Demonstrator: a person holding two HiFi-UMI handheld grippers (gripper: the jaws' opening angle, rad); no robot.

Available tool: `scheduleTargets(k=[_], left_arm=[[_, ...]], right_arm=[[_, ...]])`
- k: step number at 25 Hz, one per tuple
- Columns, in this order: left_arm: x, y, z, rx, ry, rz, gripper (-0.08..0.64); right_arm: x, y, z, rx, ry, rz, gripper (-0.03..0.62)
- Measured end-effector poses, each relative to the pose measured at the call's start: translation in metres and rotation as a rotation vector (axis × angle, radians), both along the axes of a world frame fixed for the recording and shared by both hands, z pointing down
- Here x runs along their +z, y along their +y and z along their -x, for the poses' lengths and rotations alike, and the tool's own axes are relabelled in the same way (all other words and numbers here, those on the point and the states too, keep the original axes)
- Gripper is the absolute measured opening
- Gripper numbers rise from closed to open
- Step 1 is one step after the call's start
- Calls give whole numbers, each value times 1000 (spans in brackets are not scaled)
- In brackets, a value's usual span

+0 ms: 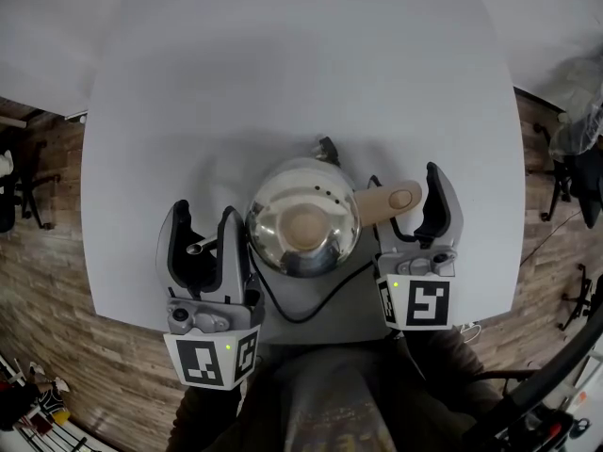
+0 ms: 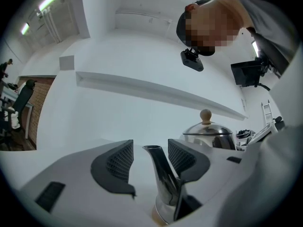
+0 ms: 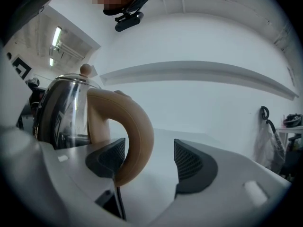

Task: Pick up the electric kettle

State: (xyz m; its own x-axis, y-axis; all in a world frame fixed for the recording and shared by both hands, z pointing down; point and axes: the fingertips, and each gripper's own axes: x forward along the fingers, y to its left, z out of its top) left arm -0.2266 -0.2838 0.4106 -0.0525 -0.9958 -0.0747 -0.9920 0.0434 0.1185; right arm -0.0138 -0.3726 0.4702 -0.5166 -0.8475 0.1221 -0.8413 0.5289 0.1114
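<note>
From the head camera I see the electric kettle (image 1: 303,222) standing near the front edge of the white table (image 1: 283,64). Its tan handle (image 1: 386,201) points right, into the right gripper (image 1: 405,181). A black cord (image 1: 316,311) loops out from under it, its end hidden by the person's lap. The left gripper (image 1: 204,215) sits just beside the kettle's left. Wood floor (image 1: 47,252) and an office chair (image 1: 24,191) show past the table, cut off.

Left gripper view: jaws apart, with a narrow shiny metal spout (image 2: 161,174) rising between them. Its base is hidden, so I can't tell what it belongs to.

Right gripper view: jaws apart and unclamped, the handle's curve between them by the left pad; contact unclear
</note>
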Motion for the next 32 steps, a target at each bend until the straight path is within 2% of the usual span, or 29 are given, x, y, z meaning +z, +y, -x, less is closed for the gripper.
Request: scheduleTargets(k=[22, 23, 25, 29, 32], left_arm=[[-13, -35, 3, 69, -7, -13, 212], [-13, -35, 3, 72, -5, -14, 212], [-14, -35, 1, 81, -3, -15, 208], [-17, -34, -8, 110, 0, -19, 85], [-15, -34, -9, 112, 5, -15, 29]], right_arm=[[-16, -30, 23, -64, 39, -49, 296], [-16, -30, 25, -72, 39, -45, 282], [-16, -26, 29, -89, 38, -40, 208], [-17, -20, 37, -112, 36, -32, 38], [-14, -21, 38, -119, 39, -19, 31]])
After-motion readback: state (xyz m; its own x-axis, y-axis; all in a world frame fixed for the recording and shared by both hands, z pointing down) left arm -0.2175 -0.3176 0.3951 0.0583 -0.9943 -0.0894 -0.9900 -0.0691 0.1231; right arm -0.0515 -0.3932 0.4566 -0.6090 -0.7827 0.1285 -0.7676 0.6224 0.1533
